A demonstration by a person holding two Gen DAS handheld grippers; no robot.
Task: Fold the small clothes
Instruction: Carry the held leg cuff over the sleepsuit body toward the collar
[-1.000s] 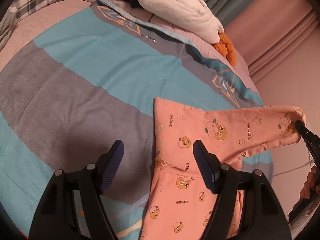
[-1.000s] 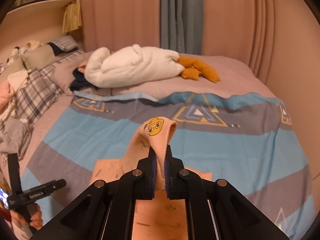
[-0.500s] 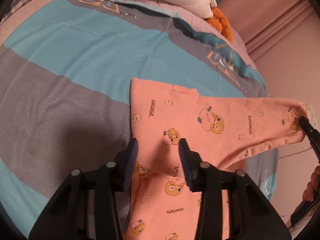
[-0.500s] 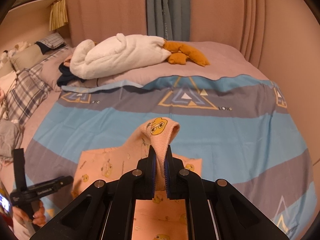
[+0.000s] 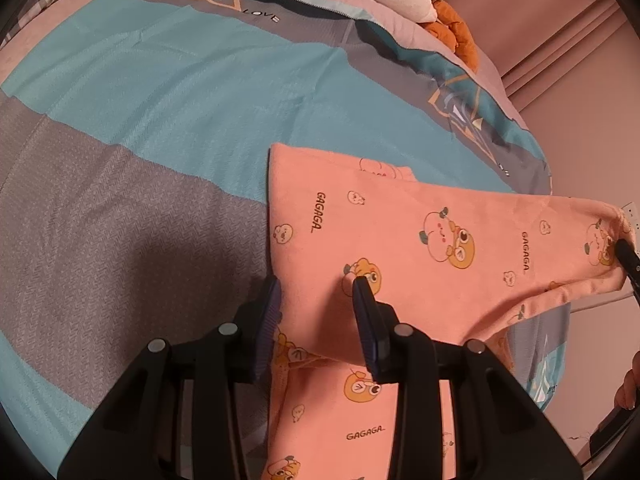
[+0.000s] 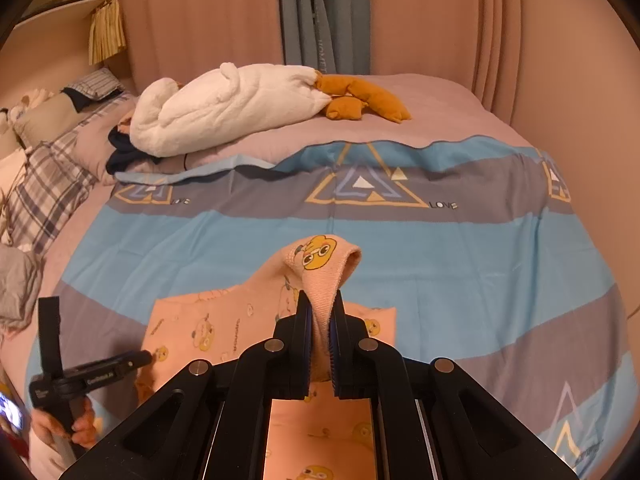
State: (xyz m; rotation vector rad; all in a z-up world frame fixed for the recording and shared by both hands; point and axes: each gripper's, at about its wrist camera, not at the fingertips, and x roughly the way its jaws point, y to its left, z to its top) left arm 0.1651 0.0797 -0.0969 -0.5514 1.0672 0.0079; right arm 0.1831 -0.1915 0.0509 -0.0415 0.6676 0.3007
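A bed point(image 6: 460, 248) under a blue-and-grey striped cover carries a white plush goose point(image 6: 224, 108) at its far edge. Peach cartoon-print child's trousers point(image 5: 400, 236) lie near the bed's near edge. The left gripper point(image 5: 316, 296), fingers half apart and just narrowed, straddles their fabric without pinching; the right gripper point(image 6: 319, 316) pinches one cuff point(image 6: 324, 268) aloft.

Left wrist view steeply down, right wrist view shallower, both close above the shared striped bedspread point(image 5: 168, 92).
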